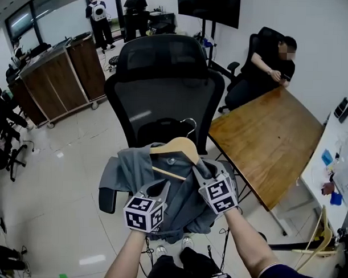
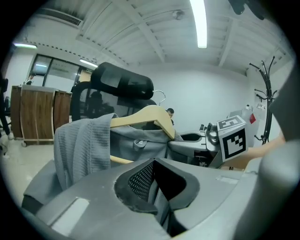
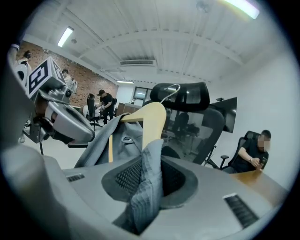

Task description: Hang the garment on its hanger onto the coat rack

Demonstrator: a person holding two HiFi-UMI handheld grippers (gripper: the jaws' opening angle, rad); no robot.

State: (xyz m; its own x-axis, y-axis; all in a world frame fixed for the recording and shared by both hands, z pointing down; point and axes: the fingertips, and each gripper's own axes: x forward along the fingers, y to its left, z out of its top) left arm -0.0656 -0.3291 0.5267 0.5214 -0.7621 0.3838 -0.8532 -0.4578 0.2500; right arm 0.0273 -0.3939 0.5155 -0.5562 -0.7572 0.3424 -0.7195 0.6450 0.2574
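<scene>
A grey garment (image 1: 126,169) hangs on a wooden hanger (image 1: 176,148) with a metal hook (image 1: 191,124), held up in front of an office chair. My left gripper (image 1: 158,190) is at the garment's lower left, its jaws nearly together with a fold of cloth (image 2: 159,204) between them. My right gripper (image 1: 199,174) is at the hanger's right shoulder, shut on a thick fold of the garment (image 3: 149,176). The hanger (image 3: 151,123) rises just beyond that fold. A black coat rack (image 2: 267,89) stands at the right edge of the left gripper view.
A black mesh office chair (image 1: 164,78) stands directly behind the garment. To the right is a wooden table (image 1: 271,133), with a seated person (image 1: 266,66) at its far end. Wooden cabinets (image 1: 62,74) stand at the back left, with people standing beyond them.
</scene>
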